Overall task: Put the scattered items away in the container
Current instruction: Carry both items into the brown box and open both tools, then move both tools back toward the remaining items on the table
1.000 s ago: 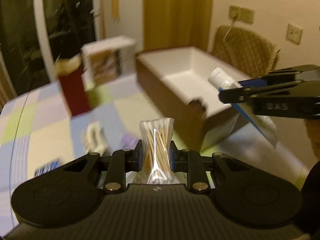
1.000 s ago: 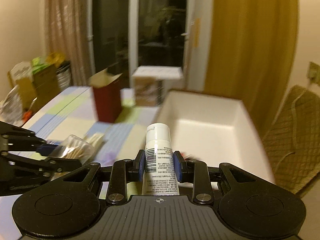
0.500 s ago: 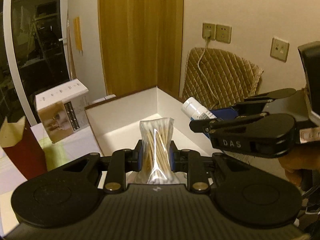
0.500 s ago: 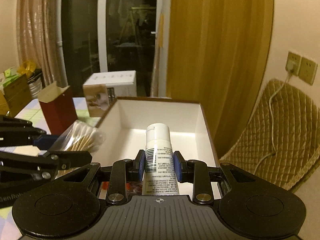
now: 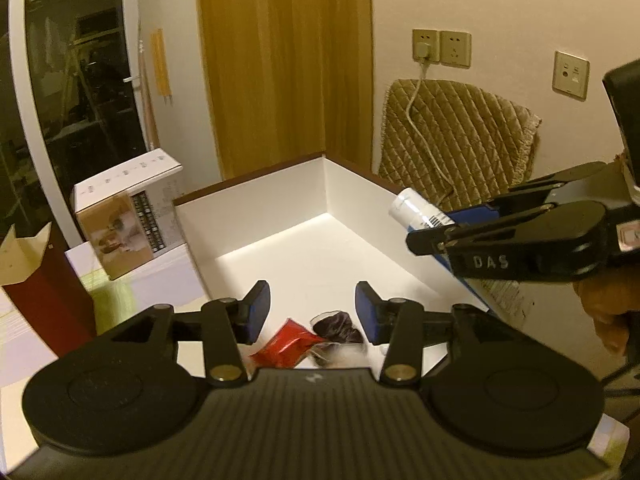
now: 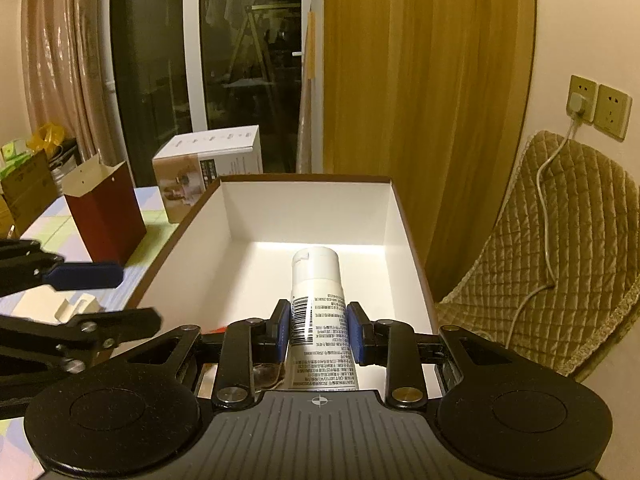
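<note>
My left gripper [image 5: 312, 314] is open and empty above the near end of the white container [image 5: 304, 256]. Below it in the container lie a red packet [image 5: 286, 346], a dark bundled item [image 5: 340, 326] and a blurred pale thing [image 5: 344, 354] that may be the cotton swab bag. My right gripper [image 6: 318, 328] is shut on a white tube [image 6: 318, 300], held over the container [image 6: 308, 248]. The tube [image 5: 420, 212] and right gripper [image 5: 428, 234] also show at the right of the left wrist view. The left gripper [image 6: 120, 292] shows at the left of the right wrist view.
A dark red paper bag [image 6: 104, 204] and a printed carton [image 6: 208, 172] stand on the checked tablecloth left of the container. A small white item [image 6: 74, 306] lies on the cloth. A quilted chair back [image 6: 560, 248] stands right of the container, by the wall.
My left gripper has opened and let go of the cotton swab bag, which has dropped out from between its fingers. Both grippers moved further over the container. The right gripper keeps the tube.
</note>
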The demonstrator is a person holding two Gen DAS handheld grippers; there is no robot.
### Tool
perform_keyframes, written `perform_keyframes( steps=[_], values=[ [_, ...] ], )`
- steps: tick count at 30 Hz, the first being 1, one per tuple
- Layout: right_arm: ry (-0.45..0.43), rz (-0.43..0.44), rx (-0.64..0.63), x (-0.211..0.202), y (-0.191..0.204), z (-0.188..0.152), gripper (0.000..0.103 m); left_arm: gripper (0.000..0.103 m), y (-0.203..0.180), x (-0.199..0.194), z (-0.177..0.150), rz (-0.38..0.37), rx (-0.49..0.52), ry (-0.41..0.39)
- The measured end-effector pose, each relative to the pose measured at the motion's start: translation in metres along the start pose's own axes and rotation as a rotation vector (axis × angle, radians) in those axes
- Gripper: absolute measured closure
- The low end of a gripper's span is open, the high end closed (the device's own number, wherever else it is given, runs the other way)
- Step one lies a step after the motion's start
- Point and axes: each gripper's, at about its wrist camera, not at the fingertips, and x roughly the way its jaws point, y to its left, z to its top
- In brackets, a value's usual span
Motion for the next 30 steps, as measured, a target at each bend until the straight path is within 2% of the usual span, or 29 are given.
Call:
perform_keyframes(
  steps=[10,24,25,26,27,30],
  values=[
    [0.01,0.019,-0.024,0.021,0.014,0.006,0.071,0.062,0.026,-0.026,-0.012,0.048,-0.055,-0.017],
    [0.043,0.039,-0.062,0.037,0.022,-0.003,0.068,0.061,0.033,-0.029,-0.014,0.047,-0.07,-0.02],
    [0.033,0.037,-0.061,0.035,0.022,-0.003,0.063,0.061,0.033,-0.029,-0.015,0.048,-0.073,-0.018],
    [0.023,0.033,-0.054,0.034,0.021,-0.002,0.04,0.061,0.034,-0.03,-0.015,0.049,-0.074,-0.017],
    [0.008,0.033,-0.039,0.032,0.02,-0.001,0.029,0.061,0.034,-0.03,-0.016,0.049,-0.075,-0.016],
    [-0.004,0.03,-0.025,0.028,0.018,0.003,0.029,0.061,0.036,-0.033,-0.017,0.054,-0.078,-0.013]
  ],
)
